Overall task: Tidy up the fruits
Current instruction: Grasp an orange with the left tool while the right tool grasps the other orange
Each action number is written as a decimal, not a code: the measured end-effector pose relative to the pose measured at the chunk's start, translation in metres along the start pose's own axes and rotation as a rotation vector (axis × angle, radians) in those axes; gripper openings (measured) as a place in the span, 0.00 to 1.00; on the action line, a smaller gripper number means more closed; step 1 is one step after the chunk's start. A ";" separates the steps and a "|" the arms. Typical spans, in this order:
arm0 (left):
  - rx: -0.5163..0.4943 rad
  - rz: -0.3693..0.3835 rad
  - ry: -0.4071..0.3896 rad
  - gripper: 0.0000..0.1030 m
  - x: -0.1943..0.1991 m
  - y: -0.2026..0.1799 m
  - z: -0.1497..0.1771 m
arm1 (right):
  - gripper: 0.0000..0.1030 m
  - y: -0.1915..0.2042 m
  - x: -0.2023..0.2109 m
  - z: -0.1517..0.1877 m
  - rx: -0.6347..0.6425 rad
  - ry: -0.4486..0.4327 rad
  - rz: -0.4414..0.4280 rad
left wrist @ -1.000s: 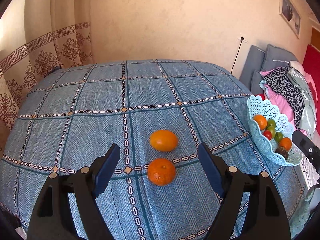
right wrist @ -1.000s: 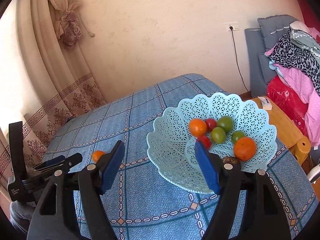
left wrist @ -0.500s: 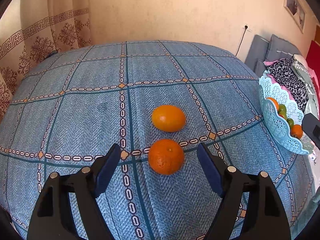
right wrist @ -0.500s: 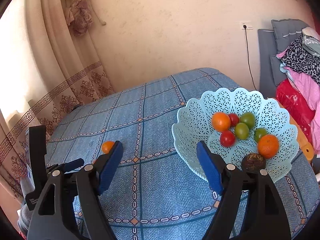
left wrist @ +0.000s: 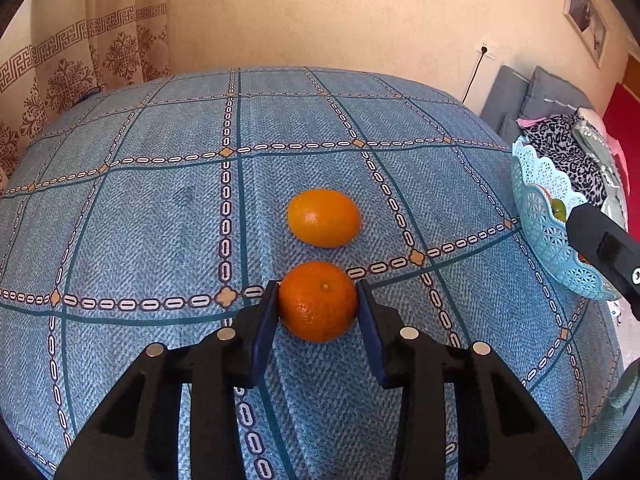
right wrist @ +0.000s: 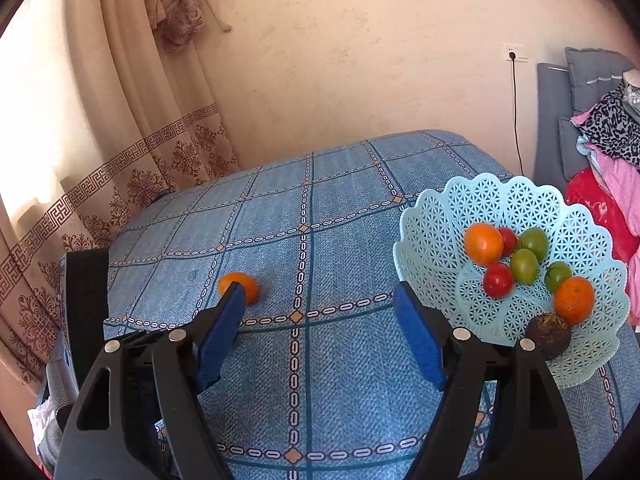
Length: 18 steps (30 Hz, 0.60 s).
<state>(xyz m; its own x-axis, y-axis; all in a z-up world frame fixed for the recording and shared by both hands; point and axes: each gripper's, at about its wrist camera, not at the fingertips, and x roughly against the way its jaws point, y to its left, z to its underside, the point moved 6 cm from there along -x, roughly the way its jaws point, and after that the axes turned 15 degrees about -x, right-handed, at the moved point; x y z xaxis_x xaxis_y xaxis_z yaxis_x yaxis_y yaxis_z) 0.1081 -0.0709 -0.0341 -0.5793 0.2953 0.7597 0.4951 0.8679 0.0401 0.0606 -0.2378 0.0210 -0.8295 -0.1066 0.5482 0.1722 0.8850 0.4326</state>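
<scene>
Through my left wrist camera, my left tool [left wrist: 318, 300] is clamped on the nearer tangerine [left wrist: 318, 302] on the blue checked counter [left wrist: 160, 208], stem dimple up; just beyond lies an oval orange [left wrist: 324, 218], long axis crosswise. Through my right wrist camera, my right tool [right wrist: 320, 320] hangs wide and empty beside the pale blue basket [right wrist: 440, 216] of fruit; no writing is readable.

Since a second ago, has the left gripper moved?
Yes. The left gripper has come forward over the blue cloth and shut on the near orange; the far orange lies just beyond.
</scene>
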 end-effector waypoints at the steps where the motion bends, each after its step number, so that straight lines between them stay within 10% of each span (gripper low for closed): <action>1: 0.002 -0.013 -0.004 0.37 0.002 0.002 0.001 | 0.75 0.003 -0.002 0.001 0.015 -0.002 0.003; 18: 0.125 -0.291 -0.035 0.38 0.030 0.079 0.008 | 0.75 0.069 -0.078 0.026 0.139 0.166 -0.087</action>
<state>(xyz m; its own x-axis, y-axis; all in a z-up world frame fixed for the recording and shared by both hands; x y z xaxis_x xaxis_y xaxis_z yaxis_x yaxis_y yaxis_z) 0.1251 0.0096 -0.0131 -0.7079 0.0386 0.7053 0.2225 0.9599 0.1708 0.1233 -0.1571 -0.0103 -0.7370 -0.2481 0.6287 0.0196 0.9220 0.3868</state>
